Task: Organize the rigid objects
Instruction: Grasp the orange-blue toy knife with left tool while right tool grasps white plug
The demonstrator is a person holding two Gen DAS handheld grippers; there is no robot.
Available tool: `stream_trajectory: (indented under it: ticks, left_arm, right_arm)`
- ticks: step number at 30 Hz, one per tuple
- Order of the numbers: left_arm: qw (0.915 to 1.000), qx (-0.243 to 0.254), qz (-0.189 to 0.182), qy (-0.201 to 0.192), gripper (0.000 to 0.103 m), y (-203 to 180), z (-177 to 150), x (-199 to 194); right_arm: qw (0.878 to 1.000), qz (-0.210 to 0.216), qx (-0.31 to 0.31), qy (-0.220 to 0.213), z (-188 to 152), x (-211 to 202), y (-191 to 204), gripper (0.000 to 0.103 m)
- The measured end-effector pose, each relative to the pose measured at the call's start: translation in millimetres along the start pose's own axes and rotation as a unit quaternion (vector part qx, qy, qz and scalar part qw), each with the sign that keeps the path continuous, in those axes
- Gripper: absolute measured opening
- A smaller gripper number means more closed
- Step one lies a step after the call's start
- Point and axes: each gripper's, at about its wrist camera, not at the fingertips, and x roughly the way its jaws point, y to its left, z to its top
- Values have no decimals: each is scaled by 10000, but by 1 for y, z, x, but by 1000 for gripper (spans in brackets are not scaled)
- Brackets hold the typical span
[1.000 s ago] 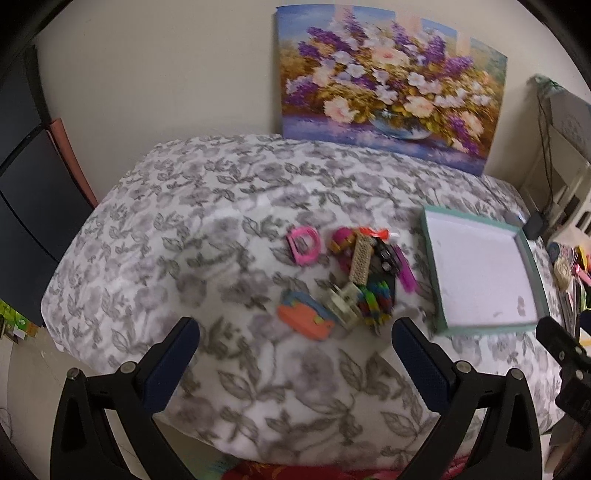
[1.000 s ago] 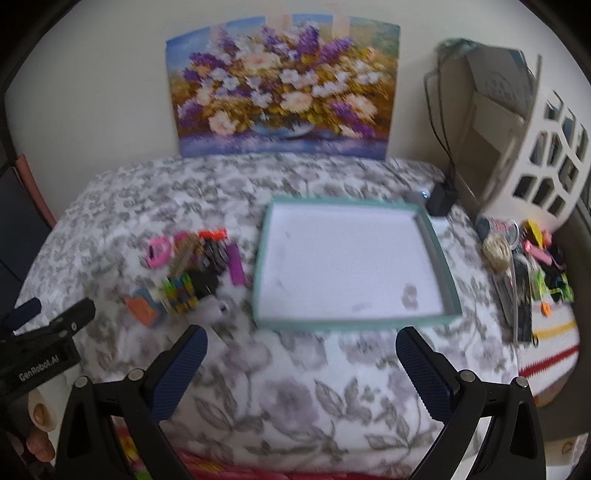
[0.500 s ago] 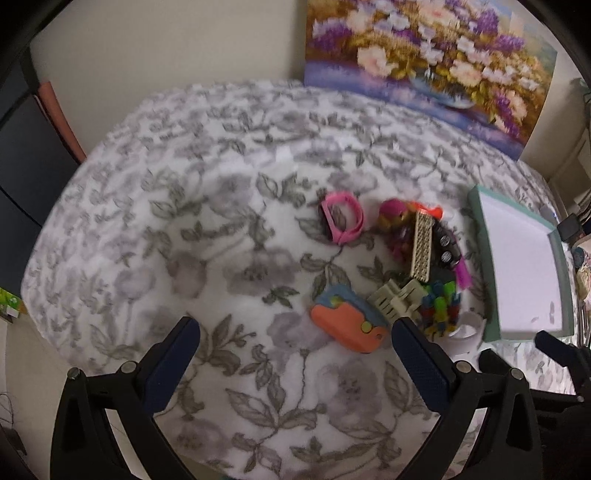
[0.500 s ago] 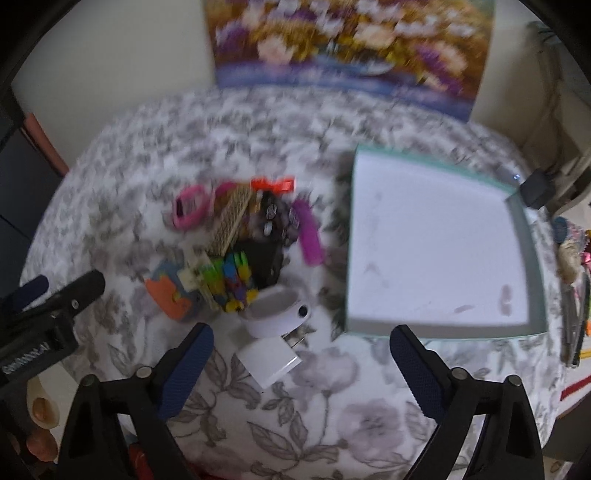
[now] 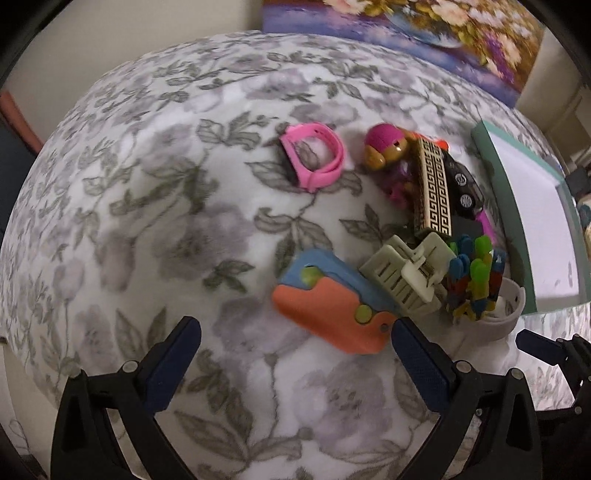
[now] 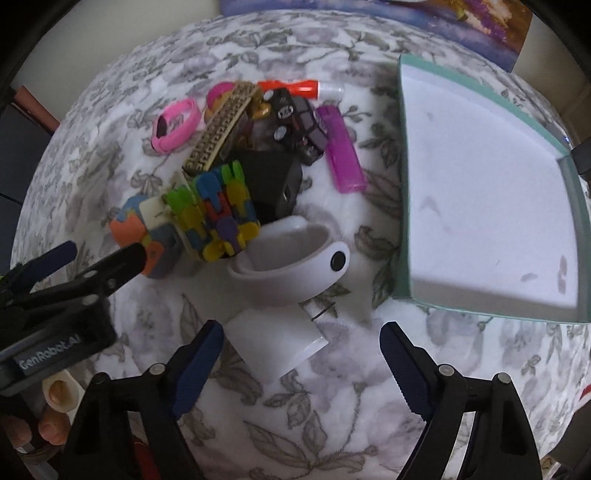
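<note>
Left hand-held gripper (image 5: 295,345) spread over orange-blue toy (image 5: 328,302), right hand-held gripper (image 6: 301,349) spread around white block (image 6: 275,341), tray (image 6: 576,206) cut off at right.

Floral painting (image 5: 424,33) against cream wall (image 5: 129,26); grey floral tablecloth (image 5: 166,184).

You see both views under soft, dim indoor light with no glare. The floral tablecloth (image 5: 155,206) bulges and darkens toward the black fisheye corners. Motion blur smears the orange-and-blue toy (image 5: 332,302) and the white charger (image 6: 275,345); the tray (image 6: 406,236) casts faint shadows.
</note>
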Motion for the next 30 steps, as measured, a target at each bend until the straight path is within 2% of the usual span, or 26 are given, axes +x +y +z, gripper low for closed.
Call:
stream_trajectory:
  ticks: [5,13,14,15,16,21,25,30]
  left_arm:
    - [9999,87,-59,28,102,-7,6,12]
    - [9997,165,-182,11,92,-13,10,20]
    - [9996,156,-219,27,88,-12,11,21]
    - [9995,143,-274,24,80,-12,11,20]
    - [9995,139,-299,21,79,-12,12,20]
    - [9997,111,-227,65,79,-15,14,20]
    - [9997,47,-212,121,78,-8,7,12]
    - [9997,-80,-219,121,78,-2,0,3]
  right_arm:
    - [9998,-61,-49,160,-6,18,0,88]
    - [9992,-294,-217,147,-11,44,5,87]
    - [9992,-302,-222,144,-12,45,6,87]
    - [9992,-303,-223,141,-13,46,7,87]
    - [9992,-304,-226,158,-8,38,7,85]
    - [9992,-290,-251,112,-18,23,8,78]
    - [9993,-258,-276,25,-15,21,14,64]
    - [9995,-216,-237,14,-12,24,16,64]
